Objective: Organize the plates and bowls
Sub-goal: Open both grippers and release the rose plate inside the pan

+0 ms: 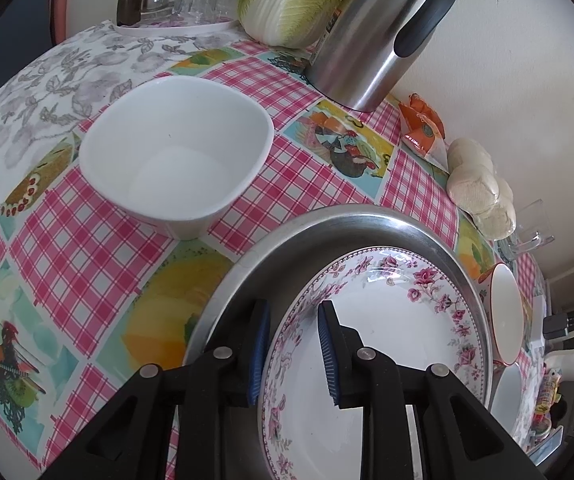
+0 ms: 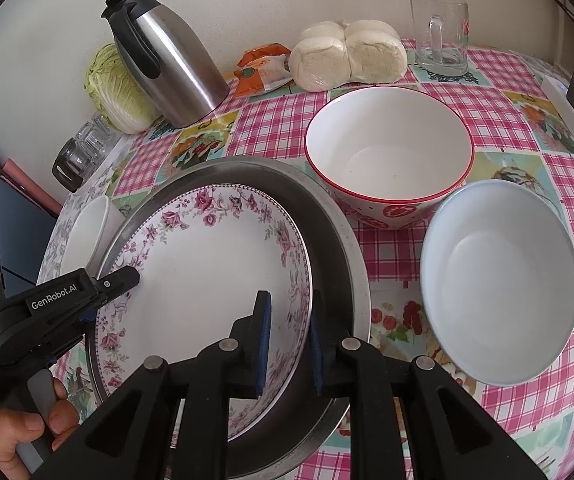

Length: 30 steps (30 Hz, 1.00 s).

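Straddling the floral plate (image 2: 207, 264) rim (inside a metal tray (image 2: 339, 240)), both grippers.

I see a white plate (image 2: 207, 264) with pink flowers, a white bowl (image 2: 389, 152) with a red rim, a pale blue bowl (image 2: 503, 284), and a pink checked tablecloth (image 1: 87, 240).

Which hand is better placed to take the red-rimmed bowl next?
Right. The red-rimmed bowl stands beside the pan, just ahead of the right gripper. The left gripper sits at the opposite rim of the plate, so it would have to cross the plate.
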{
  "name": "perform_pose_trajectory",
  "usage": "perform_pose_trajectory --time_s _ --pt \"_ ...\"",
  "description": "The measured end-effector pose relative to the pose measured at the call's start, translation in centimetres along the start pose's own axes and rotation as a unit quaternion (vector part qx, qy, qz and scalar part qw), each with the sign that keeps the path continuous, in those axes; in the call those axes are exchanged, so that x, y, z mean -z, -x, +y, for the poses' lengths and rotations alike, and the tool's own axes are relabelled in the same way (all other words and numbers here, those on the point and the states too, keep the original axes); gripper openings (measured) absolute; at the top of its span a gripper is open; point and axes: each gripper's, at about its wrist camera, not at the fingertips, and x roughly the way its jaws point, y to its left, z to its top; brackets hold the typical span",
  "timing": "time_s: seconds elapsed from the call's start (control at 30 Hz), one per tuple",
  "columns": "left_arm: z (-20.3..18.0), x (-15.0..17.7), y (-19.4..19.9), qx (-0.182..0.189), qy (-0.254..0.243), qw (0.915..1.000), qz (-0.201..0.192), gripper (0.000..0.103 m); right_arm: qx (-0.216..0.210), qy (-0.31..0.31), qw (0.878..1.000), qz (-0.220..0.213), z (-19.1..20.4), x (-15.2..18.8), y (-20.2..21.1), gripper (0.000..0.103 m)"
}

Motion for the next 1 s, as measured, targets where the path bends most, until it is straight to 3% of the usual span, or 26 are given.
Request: perform_pose_trajectory --time_s 0.4,0.67,0.73,0.8,1.0 --pt "-0.4 -0.1 0.5 -0.017 -0.014 0.9997 -0.003 0.028 0.018 0.005 1.0 -0.015 0.3 0.0 0.8 0.018" --pt "-1.4 -0.4 2.2 -0.024 -0.032 0.9991 -0.016 0.029 0.015 0.012 0.998 -0.055 0.6 -0.6 3.5 0.02" --pt "-2.0 -0.5 3.0 -0.026 -0.041 0.9985 -0.026 0.036 0.015 0.015 0.998 -0.067 0.8 -0.8 4.5 0.02" --pt "-2.6 -0.6 4.1 -0.032 -0.055 0.9973 -0.038 0.05 0.017 0.017 0.997 -0.076 0.8 -1.0 5.3 0.021" --pt "-4.4 -0.6 6.4 -0.066 -0.101 0.9909 -0.06 0.071 0.034 0.012 0.994 -0.1 0.5 -1.3 7.3 0.04"
